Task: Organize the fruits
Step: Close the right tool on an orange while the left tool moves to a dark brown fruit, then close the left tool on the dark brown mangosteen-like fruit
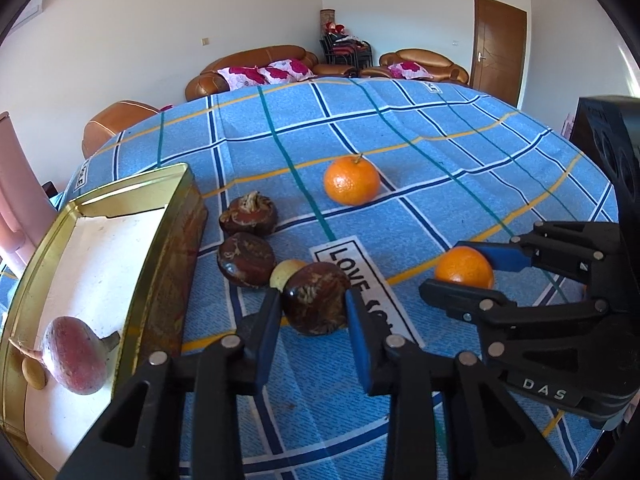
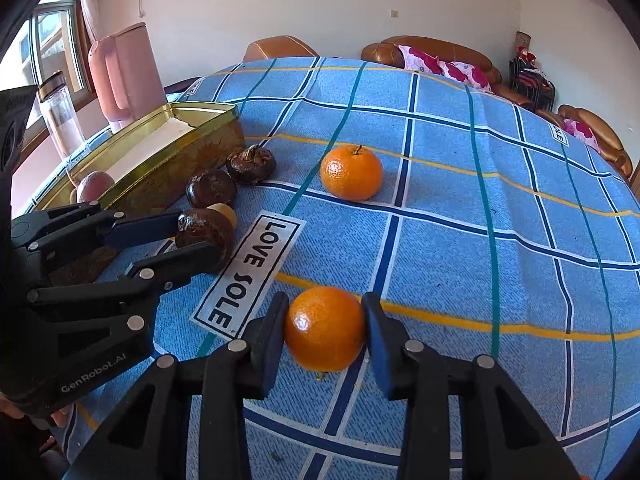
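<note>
Both pairs of fingers closed around fruit on the blue checked worktop cloth.

Left gripper [image 1: 312,312] fingers pressed to either side of a brown water chestnut [image 1: 316,298]; right gripper [image 2: 325,330], marked "DAS", clamped on a near orange [image 2: 325,328]. Farther out: two more chestnuts [image 1: 247,214], a stemmed orange [image 1: 351,180], a "LOVE SOLE" label [image 2: 248,272], "GenRobot.AI" printed on the left gripper, and a gold tin [image 1: 160,240] holding a reddish fruit [image 1: 74,354].

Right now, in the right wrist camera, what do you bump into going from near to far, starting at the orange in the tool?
Held orange in the right tool → LOVE SOLE label → second orange → brown sofa beyond the table.
</note>
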A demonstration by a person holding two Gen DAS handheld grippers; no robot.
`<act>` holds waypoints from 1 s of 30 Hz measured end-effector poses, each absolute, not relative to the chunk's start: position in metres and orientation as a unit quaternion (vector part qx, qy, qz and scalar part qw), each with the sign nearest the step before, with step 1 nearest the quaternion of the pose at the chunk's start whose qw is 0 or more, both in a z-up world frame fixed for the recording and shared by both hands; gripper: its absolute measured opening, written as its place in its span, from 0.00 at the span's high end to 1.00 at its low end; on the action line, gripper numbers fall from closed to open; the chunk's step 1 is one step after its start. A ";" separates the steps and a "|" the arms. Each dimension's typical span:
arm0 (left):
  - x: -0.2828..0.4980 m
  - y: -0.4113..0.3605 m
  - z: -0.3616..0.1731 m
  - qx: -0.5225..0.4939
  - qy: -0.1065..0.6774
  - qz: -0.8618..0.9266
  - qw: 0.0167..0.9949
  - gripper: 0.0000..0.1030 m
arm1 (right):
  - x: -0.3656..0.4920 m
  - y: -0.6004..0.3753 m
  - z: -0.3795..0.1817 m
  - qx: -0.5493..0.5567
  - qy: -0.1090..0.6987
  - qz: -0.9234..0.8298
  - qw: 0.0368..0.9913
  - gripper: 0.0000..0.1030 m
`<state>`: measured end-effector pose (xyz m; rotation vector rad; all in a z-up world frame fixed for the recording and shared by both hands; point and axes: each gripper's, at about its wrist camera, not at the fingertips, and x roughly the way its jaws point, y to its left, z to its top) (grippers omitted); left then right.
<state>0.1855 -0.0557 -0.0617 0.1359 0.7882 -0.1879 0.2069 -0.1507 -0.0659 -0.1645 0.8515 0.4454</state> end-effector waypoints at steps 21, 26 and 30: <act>0.176 -0.060 -0.055 0.076 0.358 -0.112 0.924 0.70 | 0.193 -0.152 -0.051 -0.078 0.358 0.226 0.903 0.62; 0.181 -0.058 -0.059 0.070 0.372 -0.105 0.920 0.68 | 0.192 -0.152 -0.051 -0.079 0.359 0.227 0.902 0.62; 0.182 -0.056 -0.061 0.064 0.377 -0.109 0.917 0.67 | 0.193 -0.152 -0.051 -0.076 0.360 0.228 0.902 0.62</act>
